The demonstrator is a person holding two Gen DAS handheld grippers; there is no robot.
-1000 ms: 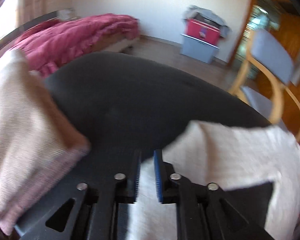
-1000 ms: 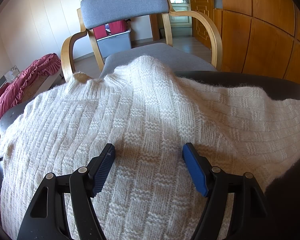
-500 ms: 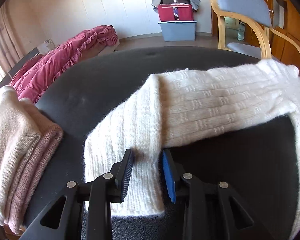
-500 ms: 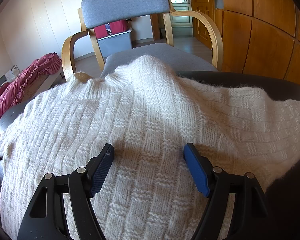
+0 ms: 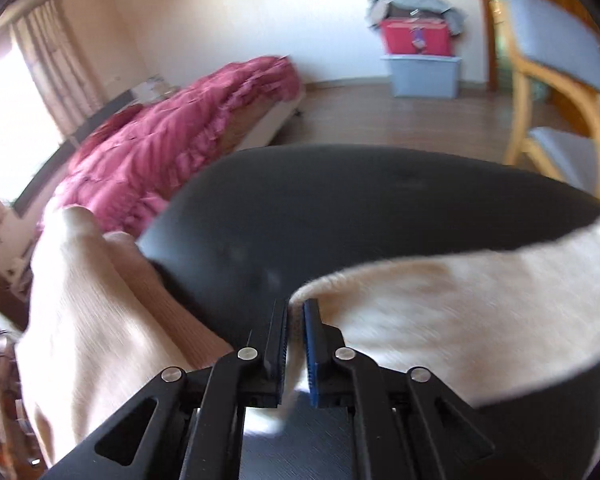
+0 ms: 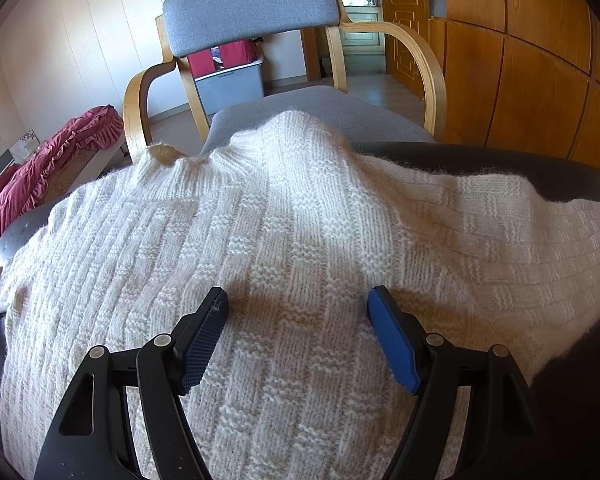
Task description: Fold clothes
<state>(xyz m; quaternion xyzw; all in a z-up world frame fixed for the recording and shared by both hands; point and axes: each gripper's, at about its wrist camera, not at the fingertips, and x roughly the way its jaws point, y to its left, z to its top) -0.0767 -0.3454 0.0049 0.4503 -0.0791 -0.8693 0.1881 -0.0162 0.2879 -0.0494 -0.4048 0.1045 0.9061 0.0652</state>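
My left tool (image 5: 295, 346) has just closed, pinching the sleeve end of the cream sweater (image 6: 300, 240); soft, floppy knit, so best gripped at edges. It lies across the black bench (image 5: 380, 208). My right tool (image 6: 298, 340) hovers wide, empty

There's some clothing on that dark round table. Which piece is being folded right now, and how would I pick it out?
Start at the black round table in front of the grey-cushioned wooden armchair. Spread across most of it lies a cream sweater, with the open right claw over its middle. Its chunky basket-weave knit sets it apart from the smooth, already folded beige and pink garments at the table's edge.
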